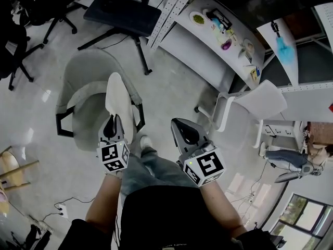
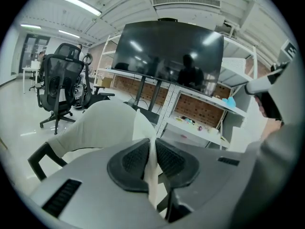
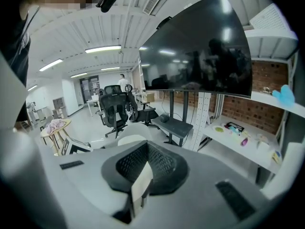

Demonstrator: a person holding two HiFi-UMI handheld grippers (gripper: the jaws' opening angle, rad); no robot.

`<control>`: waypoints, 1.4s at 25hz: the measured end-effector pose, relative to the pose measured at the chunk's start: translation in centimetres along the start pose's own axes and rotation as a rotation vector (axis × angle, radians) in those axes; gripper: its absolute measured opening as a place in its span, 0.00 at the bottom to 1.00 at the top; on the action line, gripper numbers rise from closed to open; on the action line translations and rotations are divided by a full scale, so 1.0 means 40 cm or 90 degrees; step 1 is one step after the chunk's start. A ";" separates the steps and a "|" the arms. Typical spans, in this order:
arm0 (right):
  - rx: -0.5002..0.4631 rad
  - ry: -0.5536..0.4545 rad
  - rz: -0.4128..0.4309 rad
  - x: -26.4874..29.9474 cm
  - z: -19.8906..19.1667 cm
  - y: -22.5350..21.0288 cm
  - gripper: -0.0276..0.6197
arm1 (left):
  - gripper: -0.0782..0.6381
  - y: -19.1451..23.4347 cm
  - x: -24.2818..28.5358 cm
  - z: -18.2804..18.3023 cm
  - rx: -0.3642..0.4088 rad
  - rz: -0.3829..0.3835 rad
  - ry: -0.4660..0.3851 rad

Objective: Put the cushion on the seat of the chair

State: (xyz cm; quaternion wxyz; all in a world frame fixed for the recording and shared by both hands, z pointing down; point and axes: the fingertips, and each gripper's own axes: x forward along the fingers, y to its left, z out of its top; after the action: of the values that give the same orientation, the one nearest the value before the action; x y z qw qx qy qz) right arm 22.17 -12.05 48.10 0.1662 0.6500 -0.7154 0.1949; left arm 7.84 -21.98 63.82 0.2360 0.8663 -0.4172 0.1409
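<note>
Chair seat (image 1: 86,123) open from above, armrests (image 1: 61,123) flanking, TV stand base (image 1: 122,12) beyond, floor (image 1: 166,87) between seemingly clear

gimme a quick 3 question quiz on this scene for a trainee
1. True or false: the cushion lies flat on the seat of the grey chair.
2. Which tool grips the cushion? A) left B) right C) both
3. In the left gripper view, what large dark thing stands beyond the chair?

Key:
1. False: it hangs upright over the seat, held by one edge.
2. A: the left tool is shut on its edge.
3. A black screen on a stand.
</note>
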 end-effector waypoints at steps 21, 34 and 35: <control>-0.034 0.051 0.070 0.137 -0.020 0.122 0.05 | 0.18 0.223 -0.016 -0.077 0.004 0.070 0.019; -0.098 0.098 0.205 0.333 -0.044 0.319 0.05 | 0.18 0.443 -0.099 -0.196 -0.076 0.181 0.038; -0.098 0.103 0.212 0.345 -0.047 0.330 0.05 | 0.18 0.460 -0.104 -0.207 -0.083 0.190 0.041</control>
State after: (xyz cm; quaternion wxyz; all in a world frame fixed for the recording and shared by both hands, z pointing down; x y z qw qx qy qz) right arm 7.63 -22.03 55.67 0.2377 0.4900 -0.8104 0.2158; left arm -9.62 -24.82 74.37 0.2815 0.7727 -0.5415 0.1746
